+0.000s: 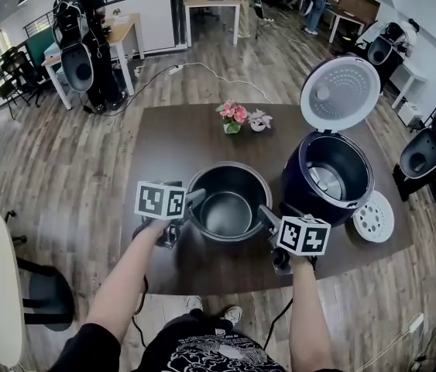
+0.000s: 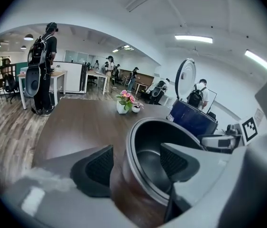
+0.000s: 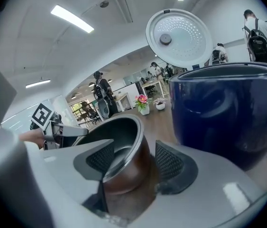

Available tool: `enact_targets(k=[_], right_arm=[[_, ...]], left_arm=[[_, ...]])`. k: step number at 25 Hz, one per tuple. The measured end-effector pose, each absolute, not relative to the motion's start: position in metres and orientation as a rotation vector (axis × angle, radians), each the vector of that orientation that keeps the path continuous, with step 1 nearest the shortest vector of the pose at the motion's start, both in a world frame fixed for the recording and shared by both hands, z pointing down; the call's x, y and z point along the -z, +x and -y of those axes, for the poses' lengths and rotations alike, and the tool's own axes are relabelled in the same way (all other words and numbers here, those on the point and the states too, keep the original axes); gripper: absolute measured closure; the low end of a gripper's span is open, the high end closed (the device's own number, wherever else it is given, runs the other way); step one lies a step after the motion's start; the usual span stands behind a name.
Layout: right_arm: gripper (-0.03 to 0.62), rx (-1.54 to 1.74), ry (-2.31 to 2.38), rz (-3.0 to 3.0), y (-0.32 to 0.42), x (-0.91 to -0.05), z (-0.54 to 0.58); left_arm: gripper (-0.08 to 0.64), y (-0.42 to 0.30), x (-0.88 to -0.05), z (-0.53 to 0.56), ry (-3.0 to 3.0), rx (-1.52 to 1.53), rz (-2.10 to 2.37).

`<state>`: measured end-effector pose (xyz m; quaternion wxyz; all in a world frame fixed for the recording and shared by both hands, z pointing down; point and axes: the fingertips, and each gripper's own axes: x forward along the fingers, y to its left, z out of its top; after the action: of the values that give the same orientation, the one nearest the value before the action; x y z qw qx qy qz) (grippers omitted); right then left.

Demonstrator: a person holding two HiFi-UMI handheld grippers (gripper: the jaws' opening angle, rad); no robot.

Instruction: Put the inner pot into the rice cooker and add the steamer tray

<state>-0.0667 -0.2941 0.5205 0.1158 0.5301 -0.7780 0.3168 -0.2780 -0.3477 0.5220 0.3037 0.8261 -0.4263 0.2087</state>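
Only gripper views show left gripper (image 2: 136,164) and right gripper (image 3: 134,159) spread astride the inner pot (image 1: 228,204).

Dark brown table (image 1: 167,142) is standing on a wood floor (image 1: 63,169). Inner pot (image 1: 228,204) is sitting near the front edge, w/ the blue rice cooker (image 1: 327,178) just beside it on the right, lid up. White steamer tray (image 1: 373,216) is lying flat by the right edge. Flower pot (image 1: 232,118) & a small white thing (image 1: 259,120) are sitting side by side at the back
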Motion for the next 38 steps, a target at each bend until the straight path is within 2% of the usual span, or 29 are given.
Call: enact_targets(k=[3, 9, 15, 27, 38], right_arm=[[0.342, -0.983, 1.545, 2.271, -0.071, -0.525, 0.293], [0.4, -1.036, 1.543, 2.248, -0.077, -0.53, 0.293], [0.448, -1.023, 1.568, 2.178, -0.081, -0.54, 0.292], [0.477, -1.001, 1.644, 2.153, -0.079, -0.532, 0.29], [0.486, -0.81, 1.712, 2.267, -0.078, -0.466, 0.307]], left_arm=[[0.271, -0.279, -0.527, 0.349, 2.175, -0.548, 1.108], [0.399, -0.283, -0.53, 0.349, 2.158, -0.513, 1.08], [0.438, -0.281, -0.538, 0.338, 2.15, -0.497, 1.022], [0.46, -0.283, -0.525, 0.337, 2.167, -0.43, 1.06], [0.466, -0.284, -0.464, 0.35, 2.283, -0.287, 1.112]])
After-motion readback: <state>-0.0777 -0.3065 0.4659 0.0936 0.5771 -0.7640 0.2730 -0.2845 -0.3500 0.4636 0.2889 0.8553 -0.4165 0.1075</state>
